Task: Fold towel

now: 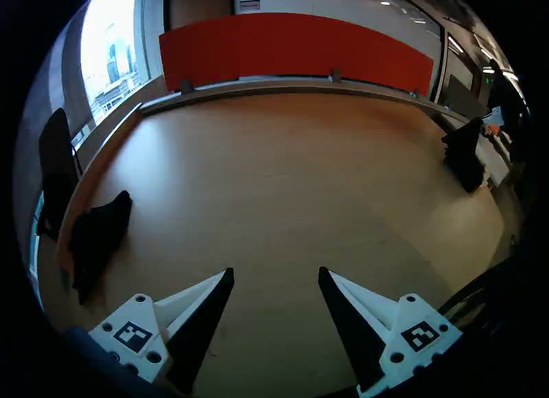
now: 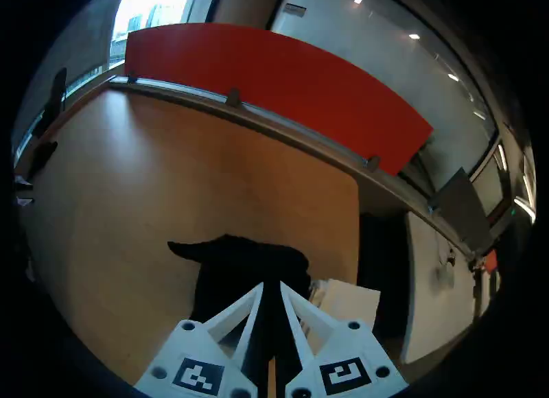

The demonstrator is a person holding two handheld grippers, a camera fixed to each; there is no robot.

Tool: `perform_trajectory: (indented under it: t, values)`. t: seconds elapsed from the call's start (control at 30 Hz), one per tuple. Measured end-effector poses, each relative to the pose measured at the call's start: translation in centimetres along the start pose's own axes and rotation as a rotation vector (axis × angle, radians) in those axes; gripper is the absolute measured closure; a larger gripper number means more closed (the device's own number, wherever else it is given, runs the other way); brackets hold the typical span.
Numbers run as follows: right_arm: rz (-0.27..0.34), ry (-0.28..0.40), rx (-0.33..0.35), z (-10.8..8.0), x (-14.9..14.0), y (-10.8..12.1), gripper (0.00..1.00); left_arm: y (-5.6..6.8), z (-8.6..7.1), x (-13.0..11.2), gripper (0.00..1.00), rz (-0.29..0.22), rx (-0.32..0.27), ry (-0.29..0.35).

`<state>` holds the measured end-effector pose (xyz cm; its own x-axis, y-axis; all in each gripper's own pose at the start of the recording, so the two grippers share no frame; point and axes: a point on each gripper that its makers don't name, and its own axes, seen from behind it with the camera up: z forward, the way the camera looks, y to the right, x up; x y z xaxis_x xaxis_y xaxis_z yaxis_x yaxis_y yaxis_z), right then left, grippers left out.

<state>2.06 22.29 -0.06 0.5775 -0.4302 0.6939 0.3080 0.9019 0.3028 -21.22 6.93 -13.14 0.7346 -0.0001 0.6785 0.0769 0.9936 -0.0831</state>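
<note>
near the right edge of the bench (image 2: 137,192), the right gripper (image 2: 271,286) pinches the dark towel (image 2: 233,261), jaws closed on its bunched cloth. left gripper (image 1: 276,274) hovers above the bench, jaws wide apart; it should take the loose corner (image 2: 182,248), then pull flat.

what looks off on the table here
The black towel lies bunched at the table edge, one corner poking out, not flat. Another dark cloth slumps at the opposite edge.
</note>
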Motion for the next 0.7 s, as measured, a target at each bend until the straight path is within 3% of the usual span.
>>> perform_trajectory:
  t: [0.33, 0.7]
  values:
    - [0.015, -0.018, -0.016, 0.0, -2.1, -0.1, 0.98, 0.1, 0.0, 0.0, 0.09, 0.007, -0.002, 0.003]
    - [0.005, -0.077, -0.055, 0.6, -6.4, 1.0, 0.98, 0.0, -0.2, -0.1, 0.09, 0.017, 0.001, -0.001]
